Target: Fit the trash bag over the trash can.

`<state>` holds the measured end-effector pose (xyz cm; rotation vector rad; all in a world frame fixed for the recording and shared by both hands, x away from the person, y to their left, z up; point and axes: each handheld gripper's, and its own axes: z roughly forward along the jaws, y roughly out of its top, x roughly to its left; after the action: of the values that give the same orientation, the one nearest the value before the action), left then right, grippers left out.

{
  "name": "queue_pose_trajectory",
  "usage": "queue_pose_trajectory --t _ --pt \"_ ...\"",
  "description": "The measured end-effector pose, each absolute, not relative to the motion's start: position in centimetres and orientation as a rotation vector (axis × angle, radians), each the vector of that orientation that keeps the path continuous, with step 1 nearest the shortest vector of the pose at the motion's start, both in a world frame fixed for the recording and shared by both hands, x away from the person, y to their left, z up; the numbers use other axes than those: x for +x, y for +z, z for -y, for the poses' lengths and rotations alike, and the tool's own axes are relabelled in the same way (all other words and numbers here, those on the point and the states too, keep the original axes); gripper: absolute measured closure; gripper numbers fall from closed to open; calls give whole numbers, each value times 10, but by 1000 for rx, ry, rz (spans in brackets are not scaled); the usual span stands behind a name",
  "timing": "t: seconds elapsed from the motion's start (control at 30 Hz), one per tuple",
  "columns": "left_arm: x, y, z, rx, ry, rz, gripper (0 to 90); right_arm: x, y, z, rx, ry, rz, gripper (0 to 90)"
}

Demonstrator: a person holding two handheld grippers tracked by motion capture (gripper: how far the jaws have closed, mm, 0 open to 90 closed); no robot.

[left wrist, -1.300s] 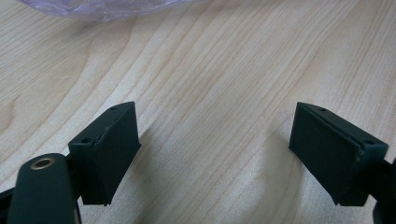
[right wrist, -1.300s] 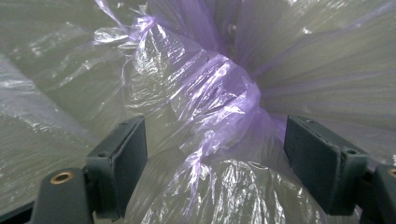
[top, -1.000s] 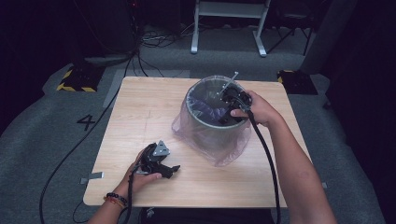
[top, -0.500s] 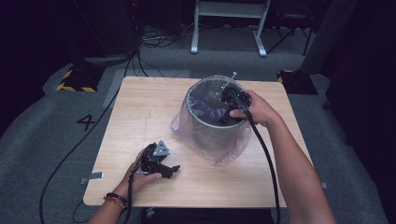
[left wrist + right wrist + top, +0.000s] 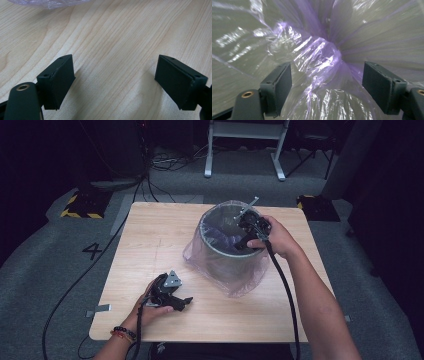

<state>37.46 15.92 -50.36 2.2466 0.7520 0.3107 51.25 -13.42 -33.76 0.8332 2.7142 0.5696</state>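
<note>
A round metal bin (image 5: 211,251) stands on the right half of the wooden table (image 5: 150,240), lined with a thin purple plastic bag (image 5: 242,281) that hangs over its rim. My right gripper (image 5: 241,241) dips into the bin's mouth at its right side. Its jaws have just been closing a little. A crumpled bunch of the bag (image 5: 319,57) lies between them, and the pads (image 5: 380,86) stand apart from it, so the right gripper (image 5: 327,75) is open. My left gripper (image 5: 185,302) rests on the table near the front edge. The left gripper (image 5: 115,67) is open over bare wood.
The bag's lower edge (image 5: 50,3) lies just beyond my left gripper. Behind the table stands a white frame (image 5: 245,145). A yellow-and-black block (image 5: 80,206) and cables lie on the grey floor at the left, where a "4" (image 5: 93,251) is marked.
</note>
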Motion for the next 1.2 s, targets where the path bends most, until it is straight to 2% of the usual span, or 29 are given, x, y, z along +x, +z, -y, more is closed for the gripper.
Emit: queue_pose_trajectory --t 0.13,0.23,1.2 --pt "375 -504 -159 2245 309 -754 157 511 -332 138 862 637 -2685 236" --pt "375 -504 -159 2245 310 -754 157 508 -330 139 842 672 -2670 196" --pt "375 -504 -159 2246 310 -754 157 470 -294 185 843 1027 -2405 169"
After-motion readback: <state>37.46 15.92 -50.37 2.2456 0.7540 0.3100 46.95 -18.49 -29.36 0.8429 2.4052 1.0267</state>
